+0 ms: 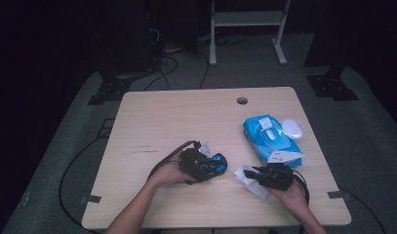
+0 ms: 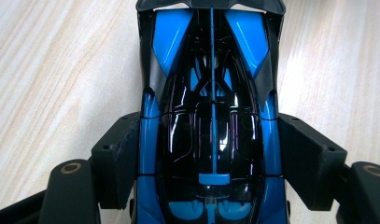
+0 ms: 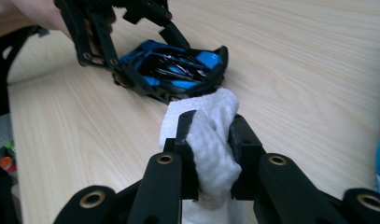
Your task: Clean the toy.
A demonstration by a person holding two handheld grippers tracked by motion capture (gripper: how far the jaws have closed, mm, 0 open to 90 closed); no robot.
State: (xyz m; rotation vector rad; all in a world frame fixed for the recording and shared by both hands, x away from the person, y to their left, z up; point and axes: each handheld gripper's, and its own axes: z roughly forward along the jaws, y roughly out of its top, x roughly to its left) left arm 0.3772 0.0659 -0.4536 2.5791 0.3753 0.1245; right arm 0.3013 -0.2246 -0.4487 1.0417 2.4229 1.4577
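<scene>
A blue and black toy car (image 2: 211, 121) sits between the jaws of my left gripper (image 2: 211, 154), which press on both its sides. In the high view the toy car (image 1: 213, 164) is held just above the table's middle front by my left gripper (image 1: 202, 165). My right gripper (image 3: 211, 135) is shut on a white wet wipe (image 3: 211, 140) whose free end points toward the toy car (image 3: 178, 70). From above, the right gripper (image 1: 258, 174) and the wipe (image 1: 248, 179) are to the right of the car, a short gap apart from it.
A blue pack of wet wipes (image 1: 270, 139) lies at the right of the wooden table (image 1: 176, 117), its white lid (image 1: 292, 128) flipped open beside it. A round cable hole (image 1: 242, 101) is near the far edge. Cables trail off the front.
</scene>
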